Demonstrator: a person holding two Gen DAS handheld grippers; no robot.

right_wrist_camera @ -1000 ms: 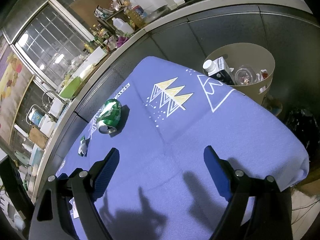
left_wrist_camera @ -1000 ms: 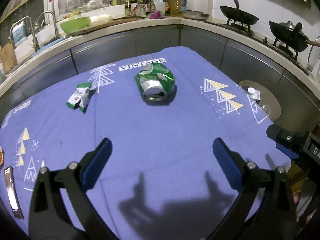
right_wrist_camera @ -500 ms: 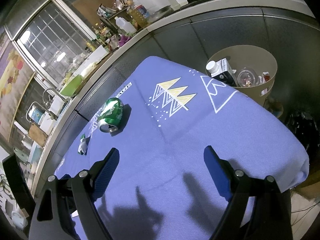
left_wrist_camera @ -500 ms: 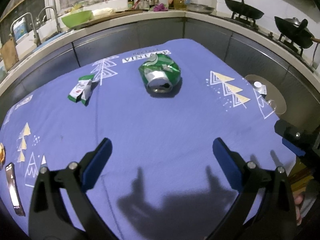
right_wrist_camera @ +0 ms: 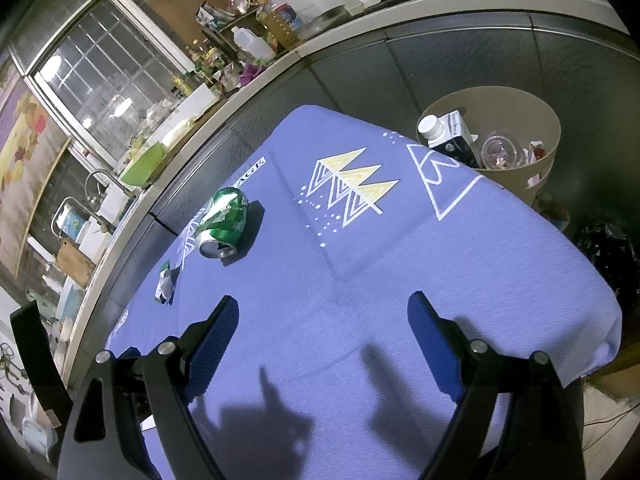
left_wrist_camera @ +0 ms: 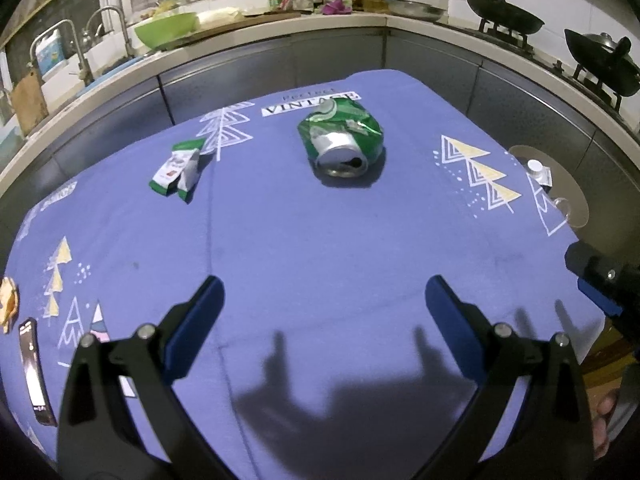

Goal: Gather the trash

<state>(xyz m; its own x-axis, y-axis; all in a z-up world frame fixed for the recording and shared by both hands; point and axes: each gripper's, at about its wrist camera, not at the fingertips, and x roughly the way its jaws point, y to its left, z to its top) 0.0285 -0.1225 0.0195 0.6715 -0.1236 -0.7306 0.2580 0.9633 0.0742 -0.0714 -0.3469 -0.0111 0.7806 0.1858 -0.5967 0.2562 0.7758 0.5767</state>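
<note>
Going left to right on the blue tabletop (left_wrist_camera: pixel 320 240): only the left wrist view catches a phone (left_wrist_camera: pixel 34 376) at the edge, then a green snack wrapper (left_wrist_camera: pixel 178 170), then the crushed green can (left_wrist_camera: pixel 340 142) mid-cloth. Left gripper (left_wrist_camera: pixel 322 312) and right gripper (right_wrist_camera: pixel 322 322) both have jaws wide apart, empty. The right view shows what's inside the trash bin (right_wrist_camera: pixel 532 120): a carton (right_wrist_camera: pixel 452 138) and a plastic cup (right_wrist_camera: pixel 502 152).
</note>
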